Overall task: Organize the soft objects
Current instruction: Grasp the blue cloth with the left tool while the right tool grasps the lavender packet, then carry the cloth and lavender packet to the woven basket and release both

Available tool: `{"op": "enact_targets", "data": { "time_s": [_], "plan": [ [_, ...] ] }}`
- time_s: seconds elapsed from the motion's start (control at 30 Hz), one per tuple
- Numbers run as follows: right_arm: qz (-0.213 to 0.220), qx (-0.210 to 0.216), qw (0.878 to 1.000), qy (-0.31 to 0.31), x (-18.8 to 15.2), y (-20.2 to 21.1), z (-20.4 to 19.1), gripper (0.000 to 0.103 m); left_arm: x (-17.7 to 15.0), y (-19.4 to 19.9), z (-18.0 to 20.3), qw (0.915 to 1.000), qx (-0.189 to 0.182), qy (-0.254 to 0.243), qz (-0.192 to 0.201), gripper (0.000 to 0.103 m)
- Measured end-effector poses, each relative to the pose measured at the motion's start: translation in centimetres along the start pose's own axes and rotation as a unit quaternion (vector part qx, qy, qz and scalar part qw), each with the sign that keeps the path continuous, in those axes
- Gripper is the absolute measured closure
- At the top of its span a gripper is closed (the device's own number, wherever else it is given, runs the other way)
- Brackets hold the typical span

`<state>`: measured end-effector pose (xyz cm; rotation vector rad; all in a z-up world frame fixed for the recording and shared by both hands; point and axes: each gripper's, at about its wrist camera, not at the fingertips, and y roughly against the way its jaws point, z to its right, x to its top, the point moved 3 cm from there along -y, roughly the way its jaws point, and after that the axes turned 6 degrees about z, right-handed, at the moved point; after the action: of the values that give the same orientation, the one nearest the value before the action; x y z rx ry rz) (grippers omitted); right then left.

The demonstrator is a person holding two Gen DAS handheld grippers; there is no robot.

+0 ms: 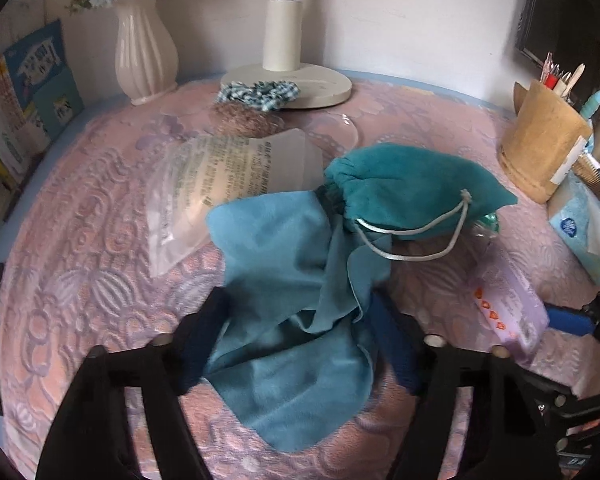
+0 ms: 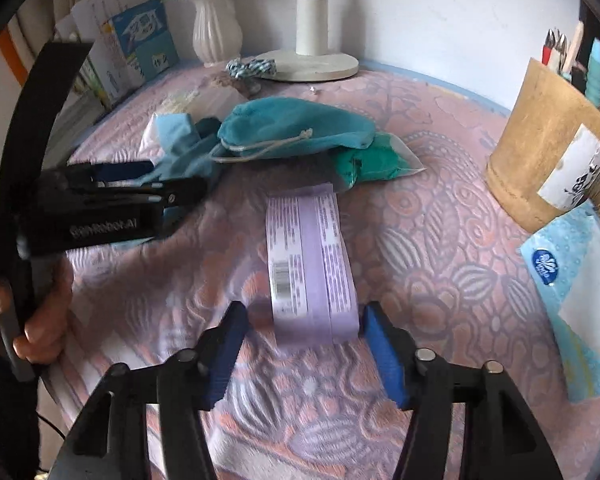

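A light blue cloth [image 1: 284,248] lies crumpled on the pink patterned table cover, and its near part is bunched up between my left gripper's [image 1: 300,344] blue pads, which touch it on both sides. Against the cloth's far edge lies a teal drawstring pouch [image 1: 412,188] with a white cord. In the right wrist view a purple flat pack [image 2: 312,256] lies lengthwise, its near end between my right gripper's [image 2: 304,348] fingers. There is a gap at the left pad, so that gripper is open. A green item in a clear bag [image 2: 376,160] sticks out from under the pouch.
A clear printed plastic bag [image 1: 220,176], a brown fuzzy item [image 1: 240,120] and a checked scrunchie [image 1: 256,94] lie behind the cloth. At the back stand a lamp base [image 1: 324,84] and a white vase [image 1: 144,52]. A pen holder [image 1: 544,136] and a tissue pack [image 1: 580,232] are at the right.
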<state>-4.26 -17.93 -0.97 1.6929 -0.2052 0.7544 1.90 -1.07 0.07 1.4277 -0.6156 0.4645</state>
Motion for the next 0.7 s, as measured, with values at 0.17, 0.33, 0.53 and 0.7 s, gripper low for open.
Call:
{"op": "enact_targets", "data": {
  "time_s": [0.17, 0.33, 0.53, 0.7],
  "plan": [
    [0.015, -0.001, 1.000, -0.020, 0.7, -0.5, 0.2, 0.053, -0.3, 0.8, -0.1, 0.9999, -0.013, 0.007, 0.010, 0.077],
    [0.015, 0.011, 1.000, 0.004, 0.2, 0.3, -0.8, 0.062, -0.9, 2.1, -0.1, 0.9995, -0.026, 0.008, 0.014, 0.087],
    [0.030, 0.037, 0.999, 0.010, 0.4, 2.1, -1.7, 0.063, -0.7, 4.7, 0.5, 0.9987, -0.035, -0.001, 0.038, 0.088],
    [0.058, 0.029, 0.998, 0.006, 1.3, 4.2, -1.3, 0.063, 1.0, 6.4, 1.5, 0.9968, -0.042, -0.010, 0.067, 0.088]
  ]
}}
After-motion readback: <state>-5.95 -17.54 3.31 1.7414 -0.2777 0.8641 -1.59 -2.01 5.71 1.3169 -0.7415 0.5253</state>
